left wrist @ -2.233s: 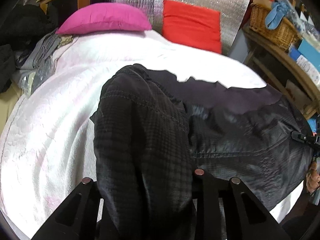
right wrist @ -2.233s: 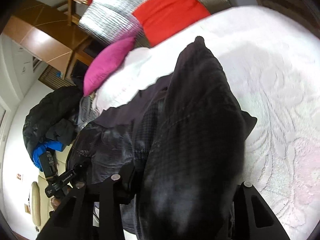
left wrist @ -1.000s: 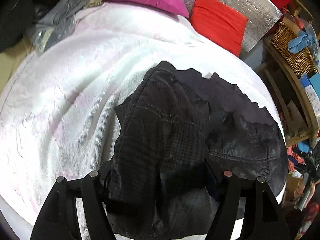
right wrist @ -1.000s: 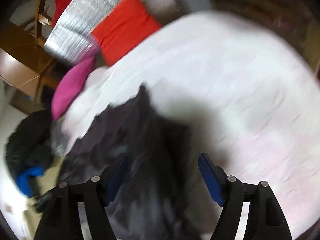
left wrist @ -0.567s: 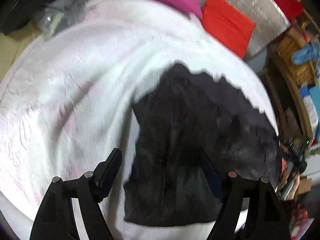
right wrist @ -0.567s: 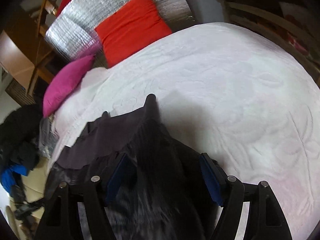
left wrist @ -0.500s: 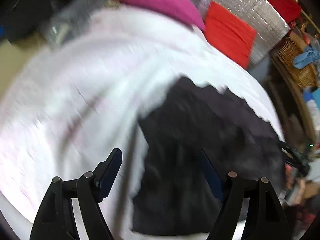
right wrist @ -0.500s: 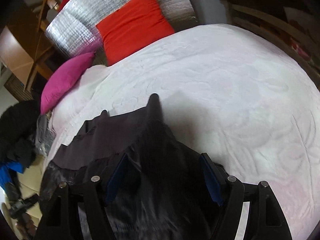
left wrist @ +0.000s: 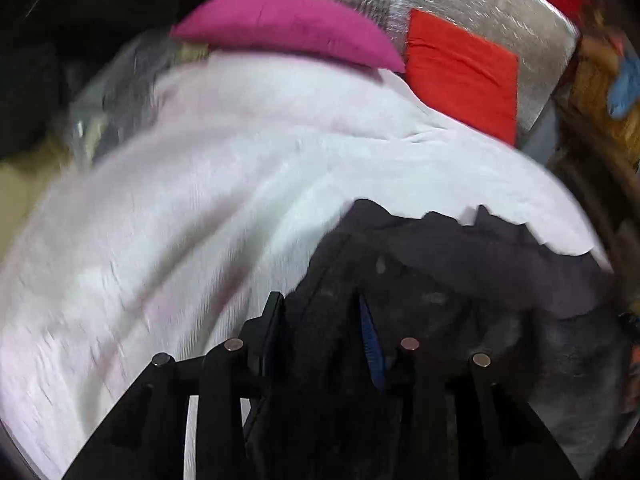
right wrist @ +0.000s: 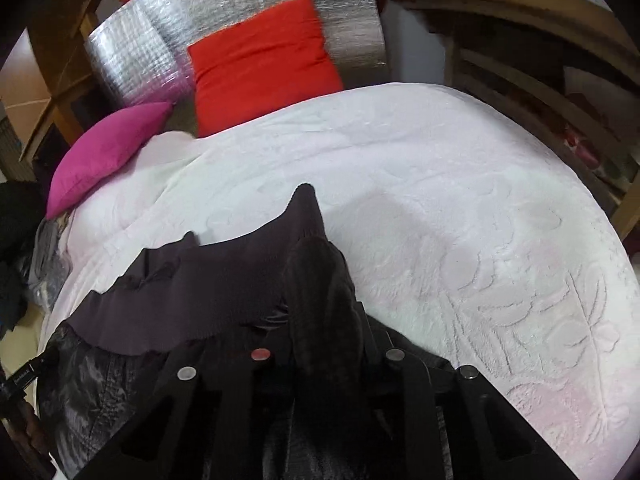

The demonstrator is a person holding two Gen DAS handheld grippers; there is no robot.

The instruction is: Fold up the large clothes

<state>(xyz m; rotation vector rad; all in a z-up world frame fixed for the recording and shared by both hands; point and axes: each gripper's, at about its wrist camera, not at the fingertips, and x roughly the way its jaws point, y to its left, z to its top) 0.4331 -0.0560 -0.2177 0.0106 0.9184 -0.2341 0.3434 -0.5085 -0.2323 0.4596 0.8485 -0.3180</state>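
A large dark jacket (left wrist: 460,288) lies on the white bedspread (left wrist: 180,220), near its front edge. My left gripper (left wrist: 320,320) is shut on a fold of the jacket's left side; dark cloth fills the space between the fingers. In the right wrist view the same jacket (right wrist: 208,280) spreads to the left, ribbed hem on top. My right gripper (right wrist: 326,344) is shut on a raised fold of the jacket's right edge. The left wrist view is blurred by motion.
A pink cushion (right wrist: 104,152) and a red cushion (right wrist: 260,64) lean on a silver padded headboard (right wrist: 240,4) at the far end. Wooden shelves (right wrist: 540,80) stand right of the bed. Dark clothes (right wrist: 16,240) are piled at the left. The bedspread (right wrist: 480,240) stretches to the right.
Both grippers were open above the jacket half a second ago. Now both have dropped onto it and closed on folds at its left and right sides.
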